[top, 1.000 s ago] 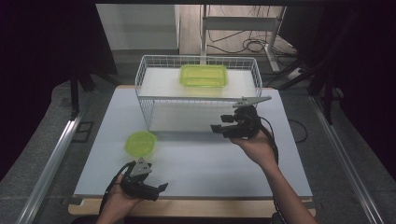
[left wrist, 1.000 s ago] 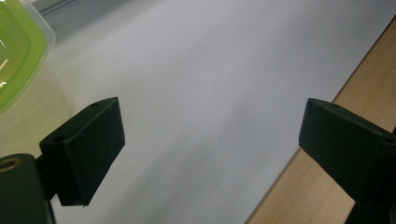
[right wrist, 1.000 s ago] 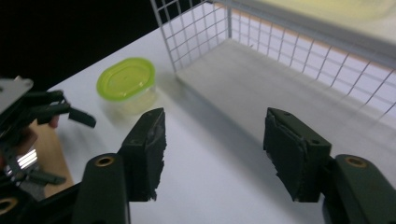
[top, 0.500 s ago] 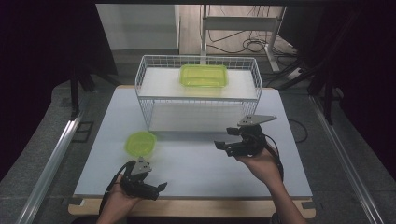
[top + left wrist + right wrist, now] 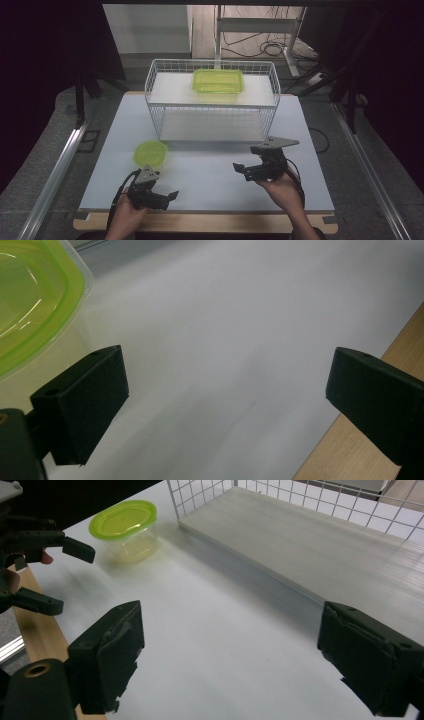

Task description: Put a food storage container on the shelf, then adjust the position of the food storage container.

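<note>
**A:** While both hands rest low over the white worktop [image 5: 210,180], where is the small container?

**B:** The round lidded container [image 5: 150,152], clear plastic with a lime-green lid, stands on the worktop just in front of the left gripper [image 5: 161,196]. In the left gripper view its green lid [image 5: 30,295] sits beside the left finger. The left gripper's fingers are spread wide and hold nothing.

**A:** And the other hand?

**B:** The right gripper [image 5: 249,172] is well apart from it, near the wire basket [image 5: 212,102], where a rectangular green-lidded box [image 5: 218,80] already sits. Its fingers have just been opening and stand wide, with nothing between them.

**A:** How would the small container handle?

**B:** Probably light, thin-walled and slippery. I'd grip across the lid's stiffer rim, gently, so the walls don't buckle or slide.
</note>
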Demonstrator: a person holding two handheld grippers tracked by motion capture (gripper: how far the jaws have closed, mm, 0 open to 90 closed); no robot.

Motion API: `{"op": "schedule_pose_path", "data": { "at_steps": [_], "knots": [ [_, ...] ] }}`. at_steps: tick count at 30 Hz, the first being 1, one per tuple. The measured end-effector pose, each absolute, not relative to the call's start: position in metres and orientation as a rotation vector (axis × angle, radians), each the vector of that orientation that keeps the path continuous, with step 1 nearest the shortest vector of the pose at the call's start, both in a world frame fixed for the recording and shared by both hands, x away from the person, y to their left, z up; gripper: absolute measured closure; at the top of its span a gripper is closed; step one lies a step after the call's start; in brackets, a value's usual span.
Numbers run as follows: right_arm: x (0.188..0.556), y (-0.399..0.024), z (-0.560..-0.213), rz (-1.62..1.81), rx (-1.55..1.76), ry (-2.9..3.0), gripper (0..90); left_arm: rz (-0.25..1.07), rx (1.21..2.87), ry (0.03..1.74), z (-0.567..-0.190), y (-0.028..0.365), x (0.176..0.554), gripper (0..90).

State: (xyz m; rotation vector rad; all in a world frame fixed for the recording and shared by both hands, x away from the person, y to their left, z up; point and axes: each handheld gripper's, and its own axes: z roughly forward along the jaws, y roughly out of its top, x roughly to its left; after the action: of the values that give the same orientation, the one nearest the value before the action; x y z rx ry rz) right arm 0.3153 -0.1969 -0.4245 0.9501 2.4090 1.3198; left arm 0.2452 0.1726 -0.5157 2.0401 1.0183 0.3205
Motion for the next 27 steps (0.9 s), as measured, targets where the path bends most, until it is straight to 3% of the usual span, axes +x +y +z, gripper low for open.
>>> {"op": "schedule_pose_path", "data": {
  "at_steps": [5, 21, 27],
  "knots": [
    [0.308, -0.198, -0.432, 1.330, 0.939, 2.393, 6.7, 0.315, 2.035, 0.995, -0.515, 0.172, 0.245, 3.5],
    [0.291, -0.200, -0.493, 1.227, 0.902, 2.444, 6.4, 0.369, 2.093, 0.990, -0.518, 0.168, 0.244, 1.9],
    [0.293, -0.201, -0.496, 1.203, 0.907, 2.451, 6.5, 0.279, 2.005, 0.992, -0.512, 0.172, 0.246, 2.6]
  ]
}}
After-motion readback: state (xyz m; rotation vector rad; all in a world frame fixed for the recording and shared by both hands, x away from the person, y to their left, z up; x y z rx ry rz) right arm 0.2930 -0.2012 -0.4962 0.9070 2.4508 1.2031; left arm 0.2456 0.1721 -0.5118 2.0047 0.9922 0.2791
